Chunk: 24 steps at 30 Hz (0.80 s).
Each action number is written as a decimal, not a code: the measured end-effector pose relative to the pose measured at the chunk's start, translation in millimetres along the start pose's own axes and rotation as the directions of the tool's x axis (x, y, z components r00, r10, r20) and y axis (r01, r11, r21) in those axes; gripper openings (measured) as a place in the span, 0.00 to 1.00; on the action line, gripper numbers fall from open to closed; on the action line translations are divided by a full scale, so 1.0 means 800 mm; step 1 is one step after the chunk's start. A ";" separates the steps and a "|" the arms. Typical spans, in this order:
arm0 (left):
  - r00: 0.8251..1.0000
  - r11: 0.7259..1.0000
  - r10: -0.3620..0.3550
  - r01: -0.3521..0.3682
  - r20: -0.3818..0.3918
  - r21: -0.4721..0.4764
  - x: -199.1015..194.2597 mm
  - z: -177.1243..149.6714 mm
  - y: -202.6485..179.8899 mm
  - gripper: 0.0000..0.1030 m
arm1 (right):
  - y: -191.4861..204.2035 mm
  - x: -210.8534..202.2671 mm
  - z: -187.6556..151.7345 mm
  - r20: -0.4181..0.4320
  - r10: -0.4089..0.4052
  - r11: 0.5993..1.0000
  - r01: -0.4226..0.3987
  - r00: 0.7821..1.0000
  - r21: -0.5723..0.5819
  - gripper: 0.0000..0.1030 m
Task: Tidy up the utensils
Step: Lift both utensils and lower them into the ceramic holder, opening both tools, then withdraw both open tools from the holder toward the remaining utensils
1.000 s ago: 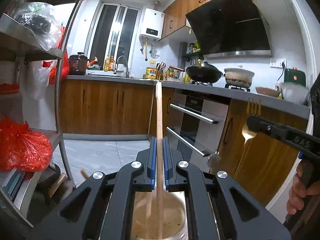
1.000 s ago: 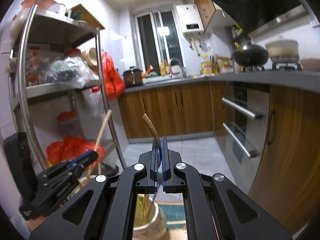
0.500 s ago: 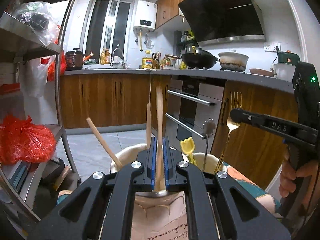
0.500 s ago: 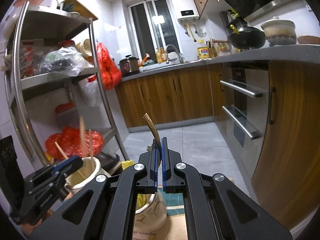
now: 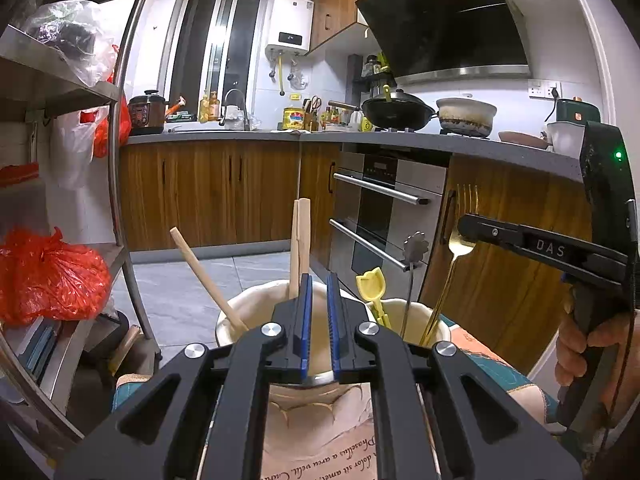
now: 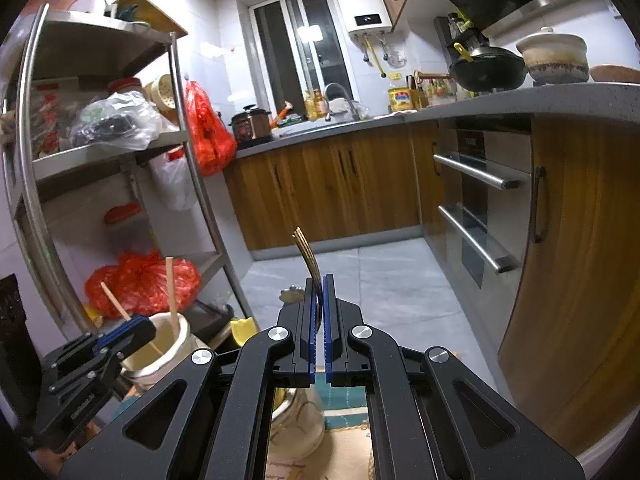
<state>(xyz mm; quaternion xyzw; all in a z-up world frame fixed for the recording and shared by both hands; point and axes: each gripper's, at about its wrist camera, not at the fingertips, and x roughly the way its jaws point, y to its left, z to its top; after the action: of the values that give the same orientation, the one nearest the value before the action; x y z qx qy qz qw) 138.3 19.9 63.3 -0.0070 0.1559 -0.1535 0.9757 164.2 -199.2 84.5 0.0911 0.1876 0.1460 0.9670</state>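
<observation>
The gold fork (image 5: 460, 240) stands tines up, pinched at its neck by the right gripper (image 5: 464, 228), whose jaws are pressed together on it. Its handle slants down into the right jar (image 5: 438, 330), at about 3 o'clock from the left gripper (image 5: 318, 280). In that same jar stand a yellow tulip-topped utensil (image 5: 371, 284) and a metal one with a flower top (image 5: 415, 245). A hand (image 5: 580, 344) grips the right gripper's handle at the 3 o'clock edge.

The left gripper's jaws are drawn nearly together, leaving only a narrow slit with nothing visible in it. It hangs over the left jar (image 5: 256, 304), just beside the right one. Two chopsticks (image 5: 301, 240) rise side by side at 12 o'clock, just left of the slit, and a lone chopstick (image 5: 208, 276) leans out toward 10 o'clock. Both jars stand on a cloth (image 5: 320, 436) with lettering.

Beyond them, wooden cabinets (image 5: 208, 196) run along 12 o'clock, an oven (image 5: 380, 208) sits at 1 o'clock, and a steel rack (image 5: 120, 160) with red bags (image 5: 44, 276) fills 9 o'clock.
</observation>
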 end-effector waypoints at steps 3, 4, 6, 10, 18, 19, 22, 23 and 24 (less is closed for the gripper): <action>1.000 1.000 -0.002 0.002 -0.006 -0.002 -0.002 0.000 -0.001 0.07 | -0.002 0.002 0.001 -0.013 0.002 1.000 -0.002 1.000 -0.003 0.11; 1.000 1.000 -0.006 0.006 -0.006 -0.003 -0.001 0.001 -0.001 0.07 | -0.002 0.002 0.001 -0.013 0.004 1.000 -0.004 1.000 -0.003 0.13; 1.000 1.000 -0.007 0.007 -0.004 -0.005 -0.004 0.001 -0.001 0.08 | -0.003 0.000 0.002 -0.009 0.006 1.000 -0.006 1.000 -0.001 0.26; 1.000 1.000 -0.010 0.010 -0.002 -0.008 -0.009 0.003 0.000 0.23 | -0.005 -0.004 0.001 -0.001 0.014 1.000 -0.014 1.000 0.006 0.41; 1.000 1.000 -0.001 0.001 -0.009 -0.010 -0.022 0.003 -0.005 0.54 | -0.018 -0.019 -0.001 0.003 0.044 0.998 -0.044 0.999 0.047 0.91; 1.000 1.000 0.000 0.000 -0.009 -0.010 -0.024 0.003 -0.006 0.56 | -0.020 -0.022 -0.002 0.004 0.046 0.998 -0.046 0.999 0.052 0.92; 1.000 1.000 0.011 -0.012 -0.004 -0.012 -0.031 0.002 -0.006 0.80 | -0.027 -0.032 -0.007 -0.009 0.042 0.997 -0.041 0.999 0.060 0.95; 1.000 1.000 0.021 -0.021 0.008 -0.014 -0.036 0.002 -0.007 0.90 | -0.028 -0.034 -0.008 -0.016 0.033 0.998 -0.032 0.999 0.057 0.95; 1.000 1.000 0.026 -0.026 0.017 -0.016 -0.040 0.002 -0.007 0.92 | -0.028 -0.037 -0.011 -0.024 0.018 0.999 -0.017 1.000 0.049 0.95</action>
<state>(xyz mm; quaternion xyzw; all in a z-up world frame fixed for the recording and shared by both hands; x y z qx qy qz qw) 108.3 23.9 74.7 -0.0138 0.1490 -0.1396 0.9788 140.0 -229.0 81.3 0.1144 0.2020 0.1511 0.9609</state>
